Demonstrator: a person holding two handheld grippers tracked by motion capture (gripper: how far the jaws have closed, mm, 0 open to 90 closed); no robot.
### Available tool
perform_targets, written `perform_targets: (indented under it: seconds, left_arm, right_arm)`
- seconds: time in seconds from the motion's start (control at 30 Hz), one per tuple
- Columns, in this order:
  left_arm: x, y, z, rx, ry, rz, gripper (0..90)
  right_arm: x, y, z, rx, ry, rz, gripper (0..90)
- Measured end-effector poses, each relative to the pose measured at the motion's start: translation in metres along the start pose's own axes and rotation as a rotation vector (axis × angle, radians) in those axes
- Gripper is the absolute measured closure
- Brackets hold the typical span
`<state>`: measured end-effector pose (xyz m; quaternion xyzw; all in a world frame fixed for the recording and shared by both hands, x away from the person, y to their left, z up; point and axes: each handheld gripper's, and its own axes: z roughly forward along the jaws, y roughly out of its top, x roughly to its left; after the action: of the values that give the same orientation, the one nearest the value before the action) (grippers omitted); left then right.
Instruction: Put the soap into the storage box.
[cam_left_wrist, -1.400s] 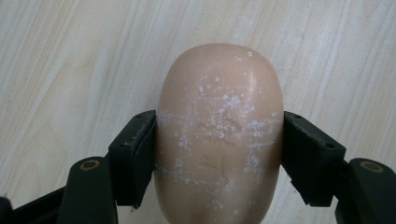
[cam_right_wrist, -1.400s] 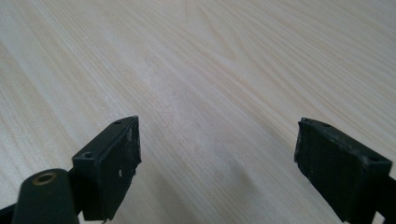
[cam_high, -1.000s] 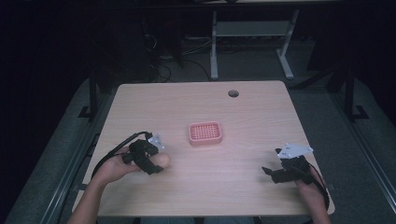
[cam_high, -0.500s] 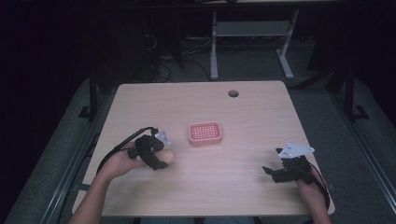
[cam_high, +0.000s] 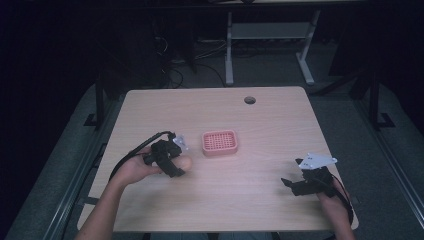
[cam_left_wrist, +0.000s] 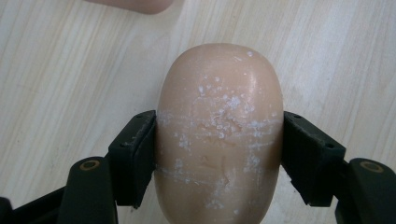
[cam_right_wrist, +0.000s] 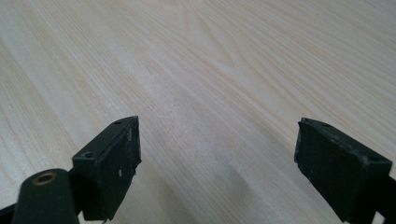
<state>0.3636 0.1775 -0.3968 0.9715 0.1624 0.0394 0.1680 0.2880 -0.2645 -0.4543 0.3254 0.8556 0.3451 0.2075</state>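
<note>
1. Soap (cam_left_wrist: 219, 135), a tan oval bar flecked white, sits clamped between both jaws of the left gripper (cam_high: 172, 162), just left of the pink slotted dish (cam_high: 219, 143) on the bench (cam_high: 280, 125).
2. Likely step: carrying the bar to the dish. A firm, level grip matters, since the rounded sides could slip.
3. Lowering it flat over the dish centre before releasing should work best.
4. Right gripper (cam_high: 295, 182) rests near the right edge, jaws spread wide, holding nothing.
</note>
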Motion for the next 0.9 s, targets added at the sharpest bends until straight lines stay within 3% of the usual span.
perform_targets:
  seconds: [0.33, 0.9]
  left_arm:
    - [0.001, 0.013, 0.003, 0.016, 0.001, 0.023, 31.8]
    - [0.009, 0.027, 0.007, 0.022, -0.007, 0.021, 31.8]
  right_arm:
    - [0.000, 0.000, 0.000, 0.001, -0.005, -0.001, 13.9]
    - [0.001, 0.000, -0.001, -0.006, -0.005, 0.009, 14.0]
